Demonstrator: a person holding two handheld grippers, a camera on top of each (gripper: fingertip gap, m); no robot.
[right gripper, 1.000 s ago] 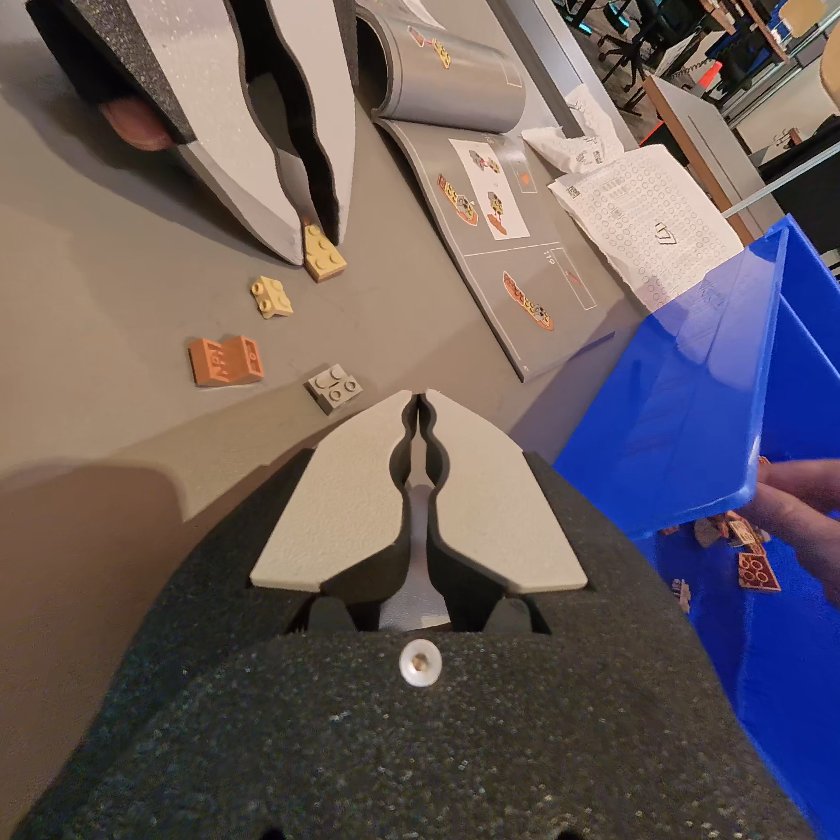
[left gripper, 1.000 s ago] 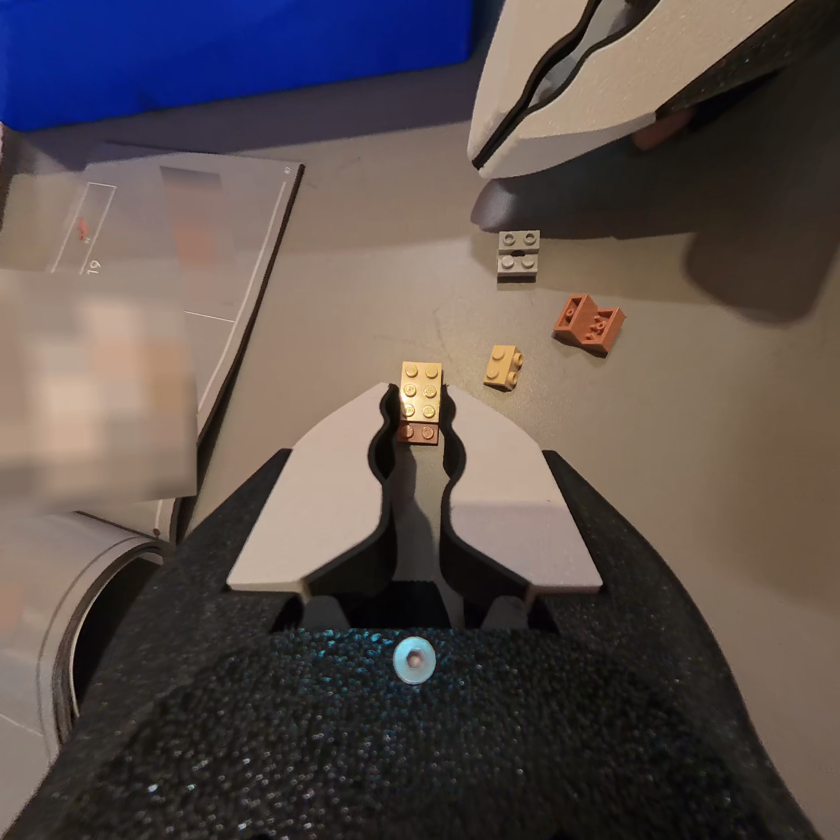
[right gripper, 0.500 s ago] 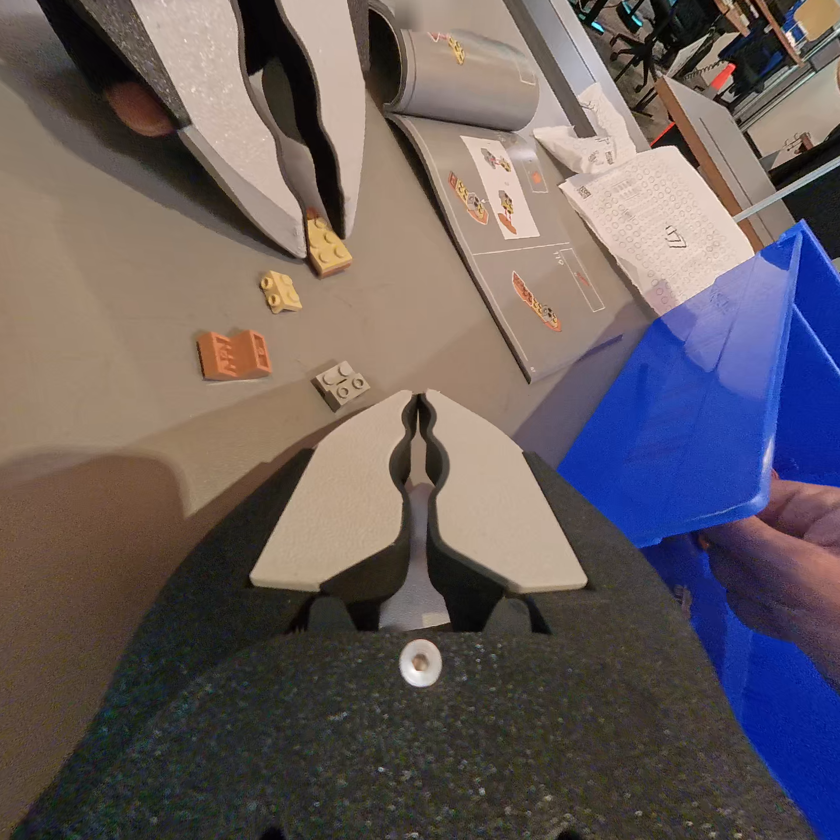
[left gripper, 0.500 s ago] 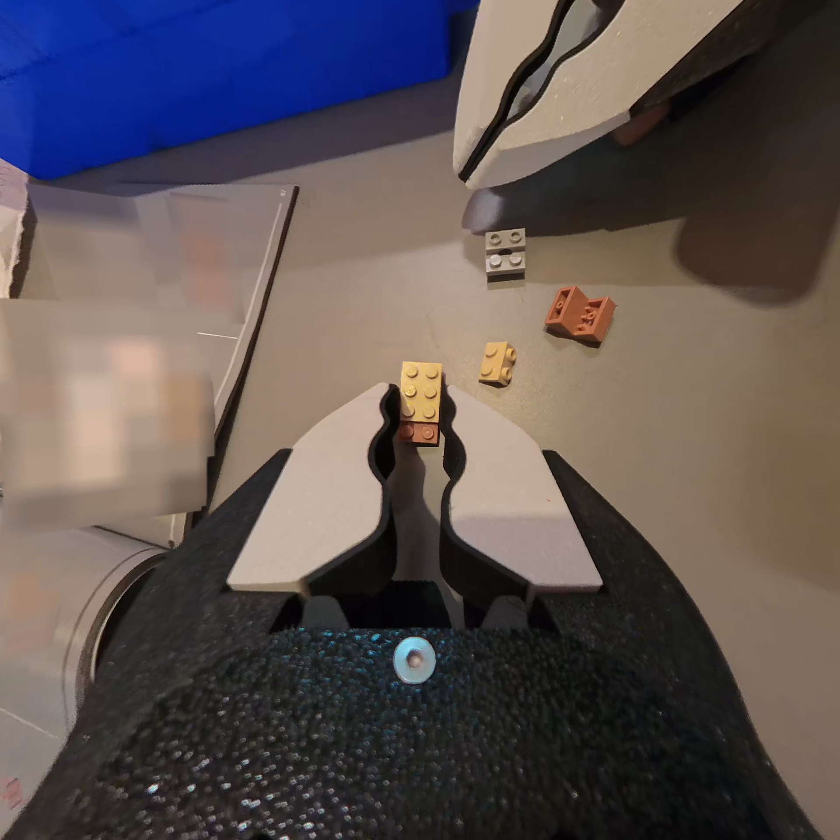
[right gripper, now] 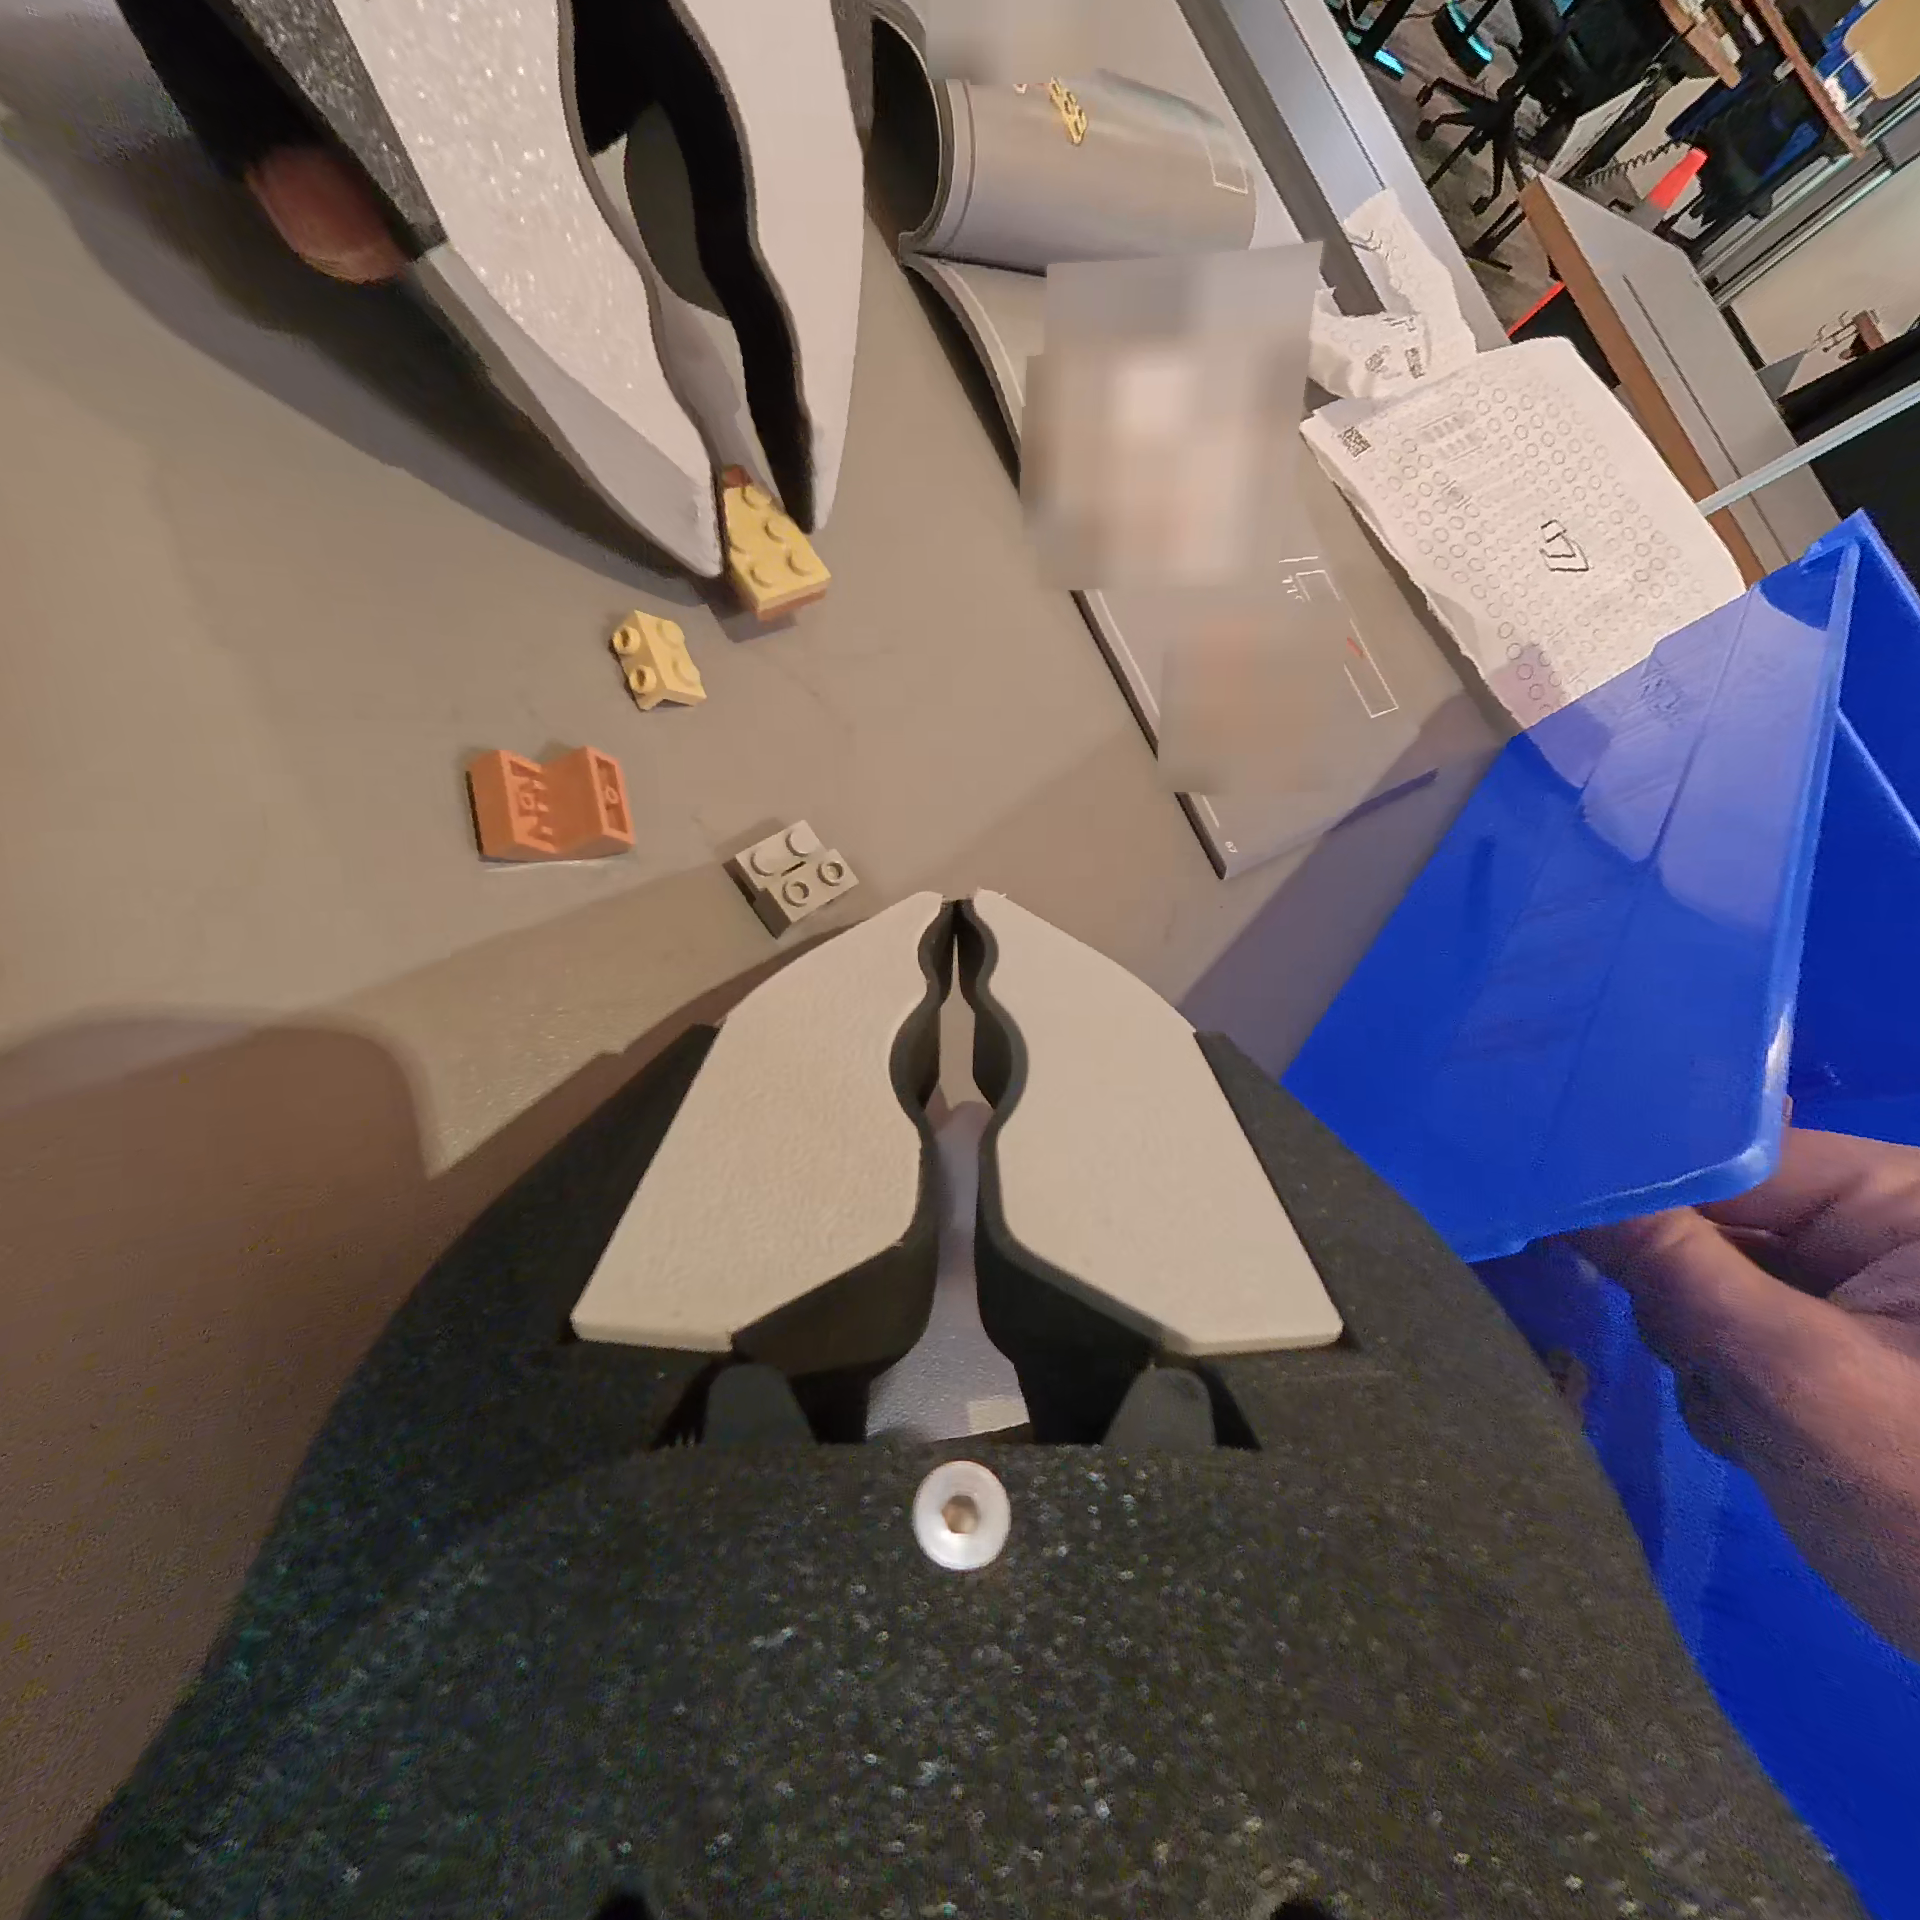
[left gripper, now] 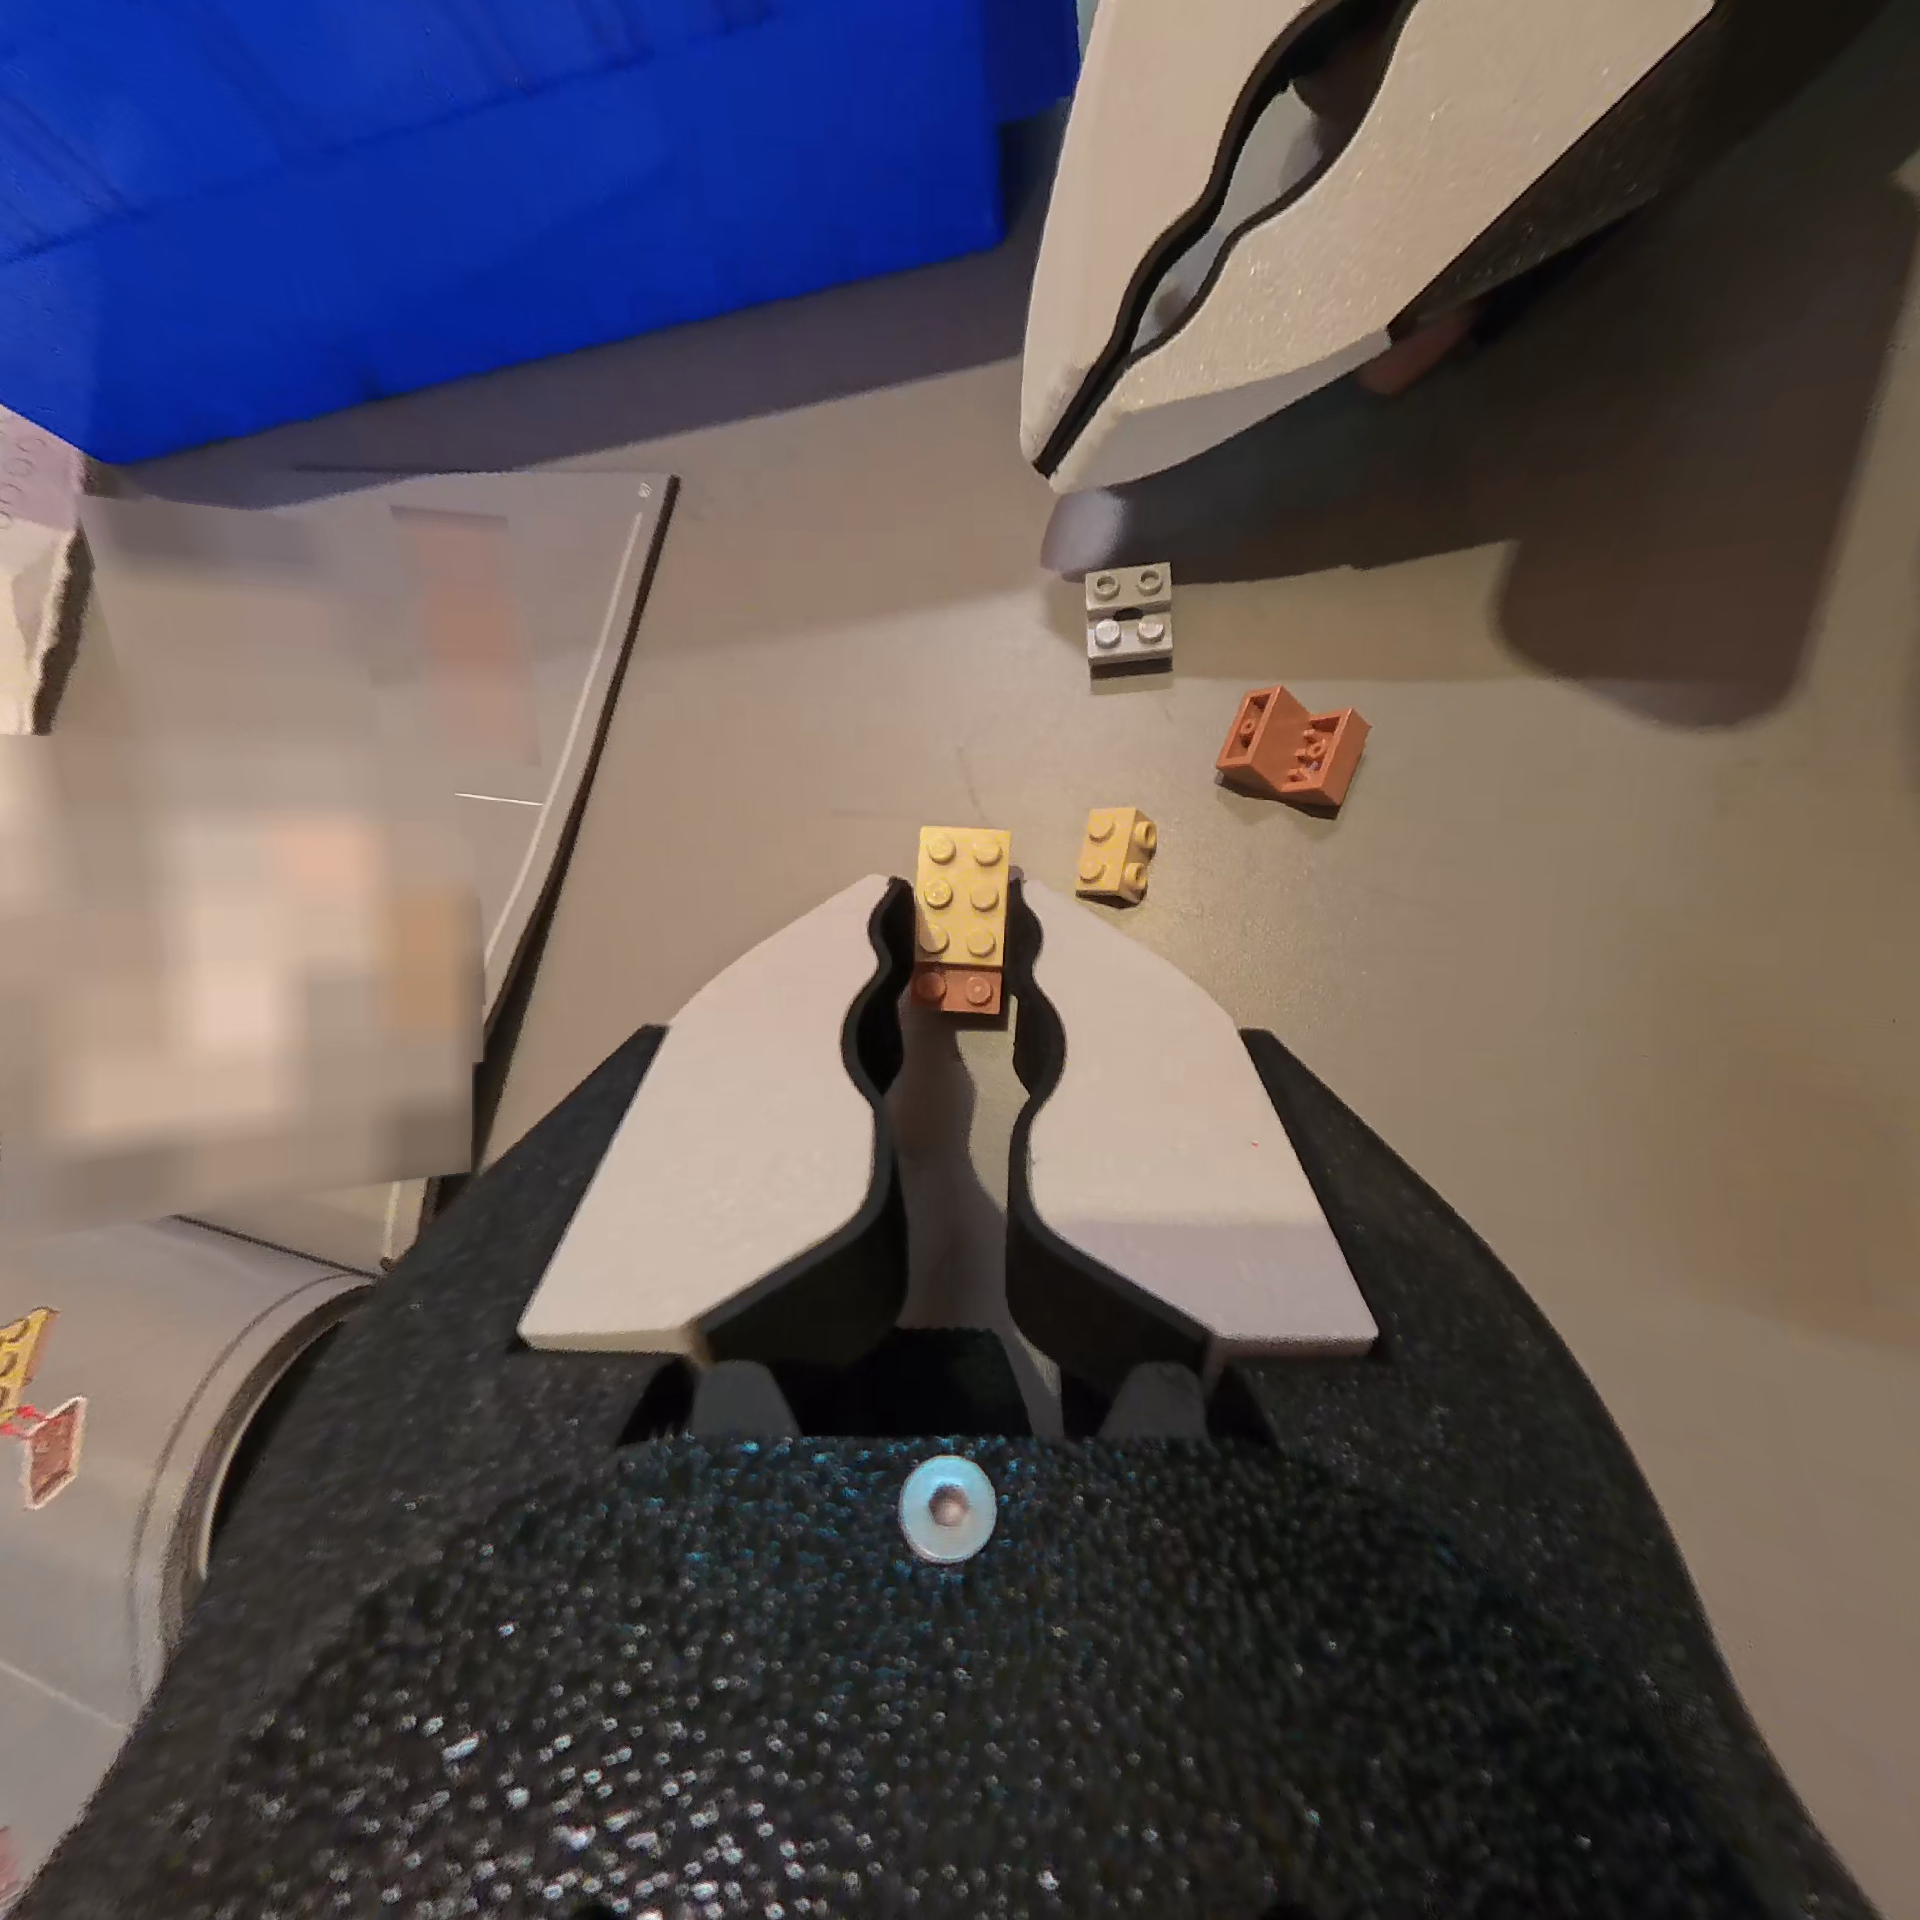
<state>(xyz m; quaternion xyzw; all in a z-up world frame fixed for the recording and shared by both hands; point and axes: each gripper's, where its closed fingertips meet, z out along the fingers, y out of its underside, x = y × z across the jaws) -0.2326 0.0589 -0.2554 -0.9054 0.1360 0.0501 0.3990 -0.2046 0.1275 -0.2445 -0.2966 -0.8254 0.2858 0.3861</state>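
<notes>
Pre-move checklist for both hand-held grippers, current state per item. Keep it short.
1. Left hand-held gripper has a part: ok. It is closed on the tan-on-brown brick stack, with a finger on each side.
2. Stack sits square: ok. Studs face up, and its front end sticks out past the fingertips.
3. Right hand-held gripper free: ok. Fingertips meet with nothing between them.
4. Loose parts apart from the stack: ok. The small tan brick, brown sloped piece and grey plate lie separate on the table.
5. Clearance on the right: not ok. The right hand-held gripper is just beside the grey plate.
6. Stack lifted off the table: cannot tell.
</notes>
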